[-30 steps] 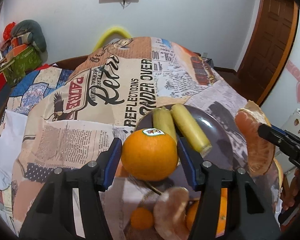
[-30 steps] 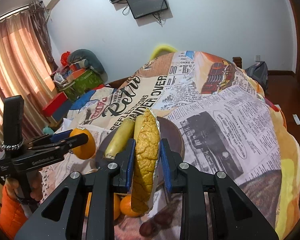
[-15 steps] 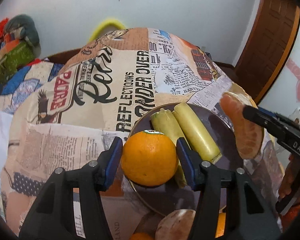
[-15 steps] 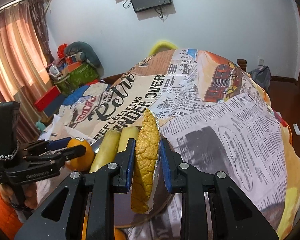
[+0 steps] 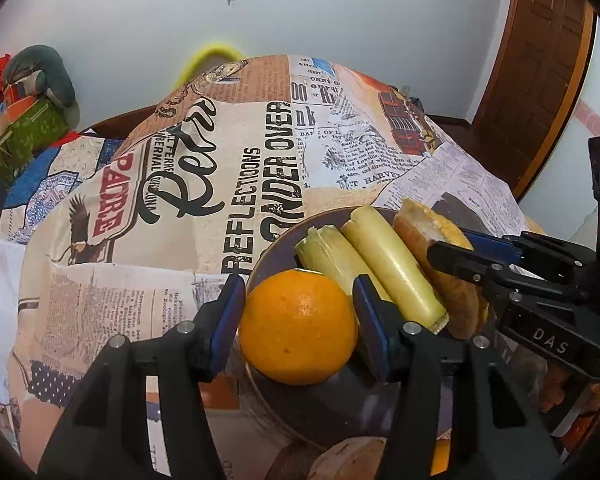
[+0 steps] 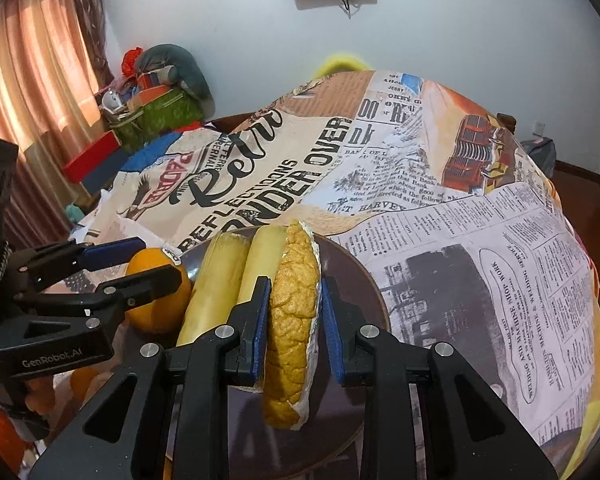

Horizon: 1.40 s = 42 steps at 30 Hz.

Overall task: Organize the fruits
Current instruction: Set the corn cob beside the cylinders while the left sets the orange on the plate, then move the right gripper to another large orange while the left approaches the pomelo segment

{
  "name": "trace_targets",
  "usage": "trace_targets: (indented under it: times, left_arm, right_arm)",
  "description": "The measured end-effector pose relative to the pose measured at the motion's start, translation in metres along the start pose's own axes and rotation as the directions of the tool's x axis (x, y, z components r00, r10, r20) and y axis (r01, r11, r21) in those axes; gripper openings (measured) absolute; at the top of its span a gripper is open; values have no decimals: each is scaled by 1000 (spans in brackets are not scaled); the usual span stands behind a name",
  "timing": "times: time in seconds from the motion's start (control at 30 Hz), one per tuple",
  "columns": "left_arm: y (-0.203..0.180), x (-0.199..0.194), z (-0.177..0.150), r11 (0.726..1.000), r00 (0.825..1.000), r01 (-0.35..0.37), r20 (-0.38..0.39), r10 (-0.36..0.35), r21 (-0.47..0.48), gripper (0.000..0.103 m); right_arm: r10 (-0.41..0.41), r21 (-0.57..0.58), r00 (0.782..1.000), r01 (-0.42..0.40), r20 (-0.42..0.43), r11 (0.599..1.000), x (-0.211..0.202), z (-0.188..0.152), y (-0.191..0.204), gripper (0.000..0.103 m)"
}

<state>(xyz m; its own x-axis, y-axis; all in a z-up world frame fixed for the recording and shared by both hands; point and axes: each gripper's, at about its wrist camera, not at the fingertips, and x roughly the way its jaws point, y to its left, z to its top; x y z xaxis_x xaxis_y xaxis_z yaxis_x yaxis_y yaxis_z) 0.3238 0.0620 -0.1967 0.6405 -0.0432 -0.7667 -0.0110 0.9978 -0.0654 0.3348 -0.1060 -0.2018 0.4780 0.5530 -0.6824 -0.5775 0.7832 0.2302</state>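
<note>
I have two claws on the job. My left claw (image 5: 298, 294) squeezes the orange (image 5: 296, 328) tight, one blue pad on each side. The orange hangs low over the near edge of the dark plate (image 5: 284, 240); I cannot tell if it touches the plate yet.

My right claw (image 6: 294, 286) has just been opening a little. The fruit slice (image 6: 292, 360) sits between its pads, standing on its edge. One pad touches the slice and the other stands just off it, so I think the slice now rests on the plate and not in my grip. It lies right beside the two yellow sticks (image 5: 392, 268), all in a row. The newspaper cloth (image 6: 460, 260) covers the table under the plate.

The step now, I think, is letting go of the slice. To do it well, I want to open the right claw slowly and wider, so the pads do not drag the slice. It stands on a thin edge, so it may tip over. Then I should pull the claw straight back, not sideways, or I will bump the sticks.

After that comes the orange. It is round and can roll, so I would set it down gently on a bare spot near the sticks and open only once it sits there.
</note>
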Motion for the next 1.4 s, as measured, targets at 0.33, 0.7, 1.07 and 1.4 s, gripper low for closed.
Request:
trace_targets:
  times: [0.33, 0.7, 1.07, 1.4]
  left_arm:
    - [4, -15, 0, 999, 1000, -9, 3, 10, -53, 69]
    - [-1, -76, -7, 999, 997, -16, 77, 20, -51, 70]
    - [-3, -127, -35, 998, 994, -17, 111, 23, -56, 73]
    - [-1, -137, -74, 998, 998, -19, 65, 23, -61, 73]
  right_arm:
    - [9, 16, 1000, -9, 3, 1000, -17, 1, 1, 44]
    - [-5, -2, 997, 5, 79, 1000, -68, -6, 22, 50]
    - [12, -11, 993, -11, 117, 1000, -105, -29, 46, 54]
    - [36, -10, 997, -36, 67, 999, -103, -63, 63, 54]
